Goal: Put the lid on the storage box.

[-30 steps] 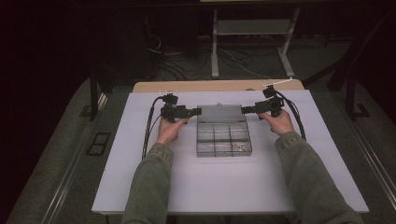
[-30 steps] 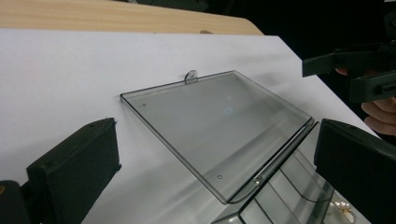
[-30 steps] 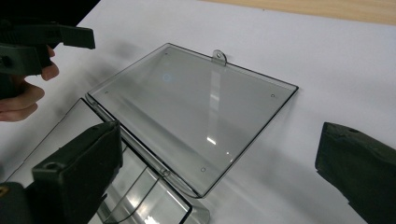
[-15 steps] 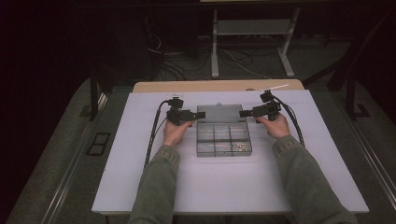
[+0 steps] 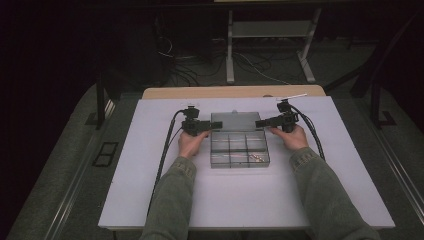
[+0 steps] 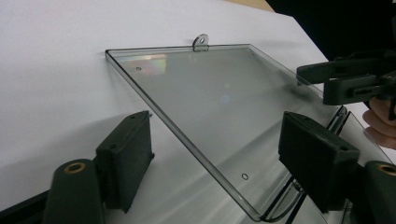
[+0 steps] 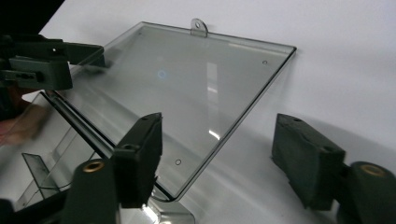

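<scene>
A clear compartment box [image 5: 239, 150] lies mid-table with its lid [image 5: 232, 121] swung open toward the far side. In the left gripper view the lid [image 6: 219, 102] slants between my jaws, hang tab [image 6: 201, 42] at its far edge. My left gripper [image 5: 216, 124] is open at the lid's left edge, and that edge runs through the gap of the left gripper [image 6: 219, 168]. My right gripper [image 5: 261, 122] is open at the lid's right edge. The right gripper [image 7: 224, 163] straddles the lid [image 7: 187, 93] without pinching it. Small metal parts [image 5: 256, 158] sit in the box's near right compartment.
The white table top [image 5: 150, 190] spreads wide around the box, with a wooden strip [image 5: 230, 92] along its far edge. Cables [image 5: 167, 145] trail from each gripper toward the near side. Table legs and floor cables [image 5: 260, 60] lie beyond.
Both hands have shifted slightly inward and toward the near side, bringing the open jaws over the lid's side edges. The box has stayed put.
</scene>
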{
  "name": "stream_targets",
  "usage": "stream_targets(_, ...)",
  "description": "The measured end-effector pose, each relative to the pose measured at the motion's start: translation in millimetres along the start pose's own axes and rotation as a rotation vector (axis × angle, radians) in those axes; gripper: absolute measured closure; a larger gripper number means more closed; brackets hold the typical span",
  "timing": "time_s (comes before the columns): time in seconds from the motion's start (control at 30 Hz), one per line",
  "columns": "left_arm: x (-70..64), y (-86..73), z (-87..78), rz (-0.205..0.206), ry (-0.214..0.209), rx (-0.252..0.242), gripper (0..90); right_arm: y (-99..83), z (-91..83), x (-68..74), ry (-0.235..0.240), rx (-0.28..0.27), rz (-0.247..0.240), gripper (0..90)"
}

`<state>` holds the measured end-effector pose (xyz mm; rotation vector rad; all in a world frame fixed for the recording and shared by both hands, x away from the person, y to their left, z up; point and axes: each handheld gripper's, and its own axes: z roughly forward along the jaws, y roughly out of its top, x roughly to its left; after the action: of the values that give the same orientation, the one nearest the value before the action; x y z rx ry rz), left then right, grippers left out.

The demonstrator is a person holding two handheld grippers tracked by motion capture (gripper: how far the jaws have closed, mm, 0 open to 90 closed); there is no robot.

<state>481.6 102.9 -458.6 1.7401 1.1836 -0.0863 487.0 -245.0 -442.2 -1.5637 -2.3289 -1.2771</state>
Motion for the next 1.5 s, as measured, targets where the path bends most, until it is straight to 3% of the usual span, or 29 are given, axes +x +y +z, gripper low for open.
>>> stream_targets(0.1, 1.0, -0.3, 0.3, -0.007, 0.000, 0.011, 33.7, -0.5, 2.2, -0.6, 0.023, -0.006, 0.014, 38.3)
stream_targets(0.37, 5.5, -2.3, 0.4, -0.082, -0.054, 0.009, 40.7, 0.2, 4.3, 1.8, 0.038, -0.006, 0.023, 43.5)
stream_targets(0.43, 5.4, -2.3, 0.5, -0.083, -0.054, 0.008, 41.2, 0.2, 4.3, 1.9, 0.038, -0.005, 0.024, 43.5)
stream_targets(0.8, 3.1, 0.4, -2.5, -0.062, -0.035, -0.018, 48.7, 1.0, 2.1, 3.3, 0.035, -0.017, 0.010, 45.2)
stream_targets(0.97, 1.2, 2.0, -4.5, -0.047, -0.028, -0.039, 52.9, 1.5, 0.8, 2.5, 0.056, -0.021, 0.015, 49.3)
stream_targets(1.33, -5.6, 3.6, -15.9, -0.026, -0.034, -0.136, 67.6, 3.6, -5.3, 9.1, 0.074, -0.040, -0.016, 59.6)
stream_targets(1.5, -8.1, 3.5, -24.3, 0.000, -0.067, -0.183, 75.6, 4.9, -12.3, 10.0, 0.100, -0.049, -0.030, 68.1)
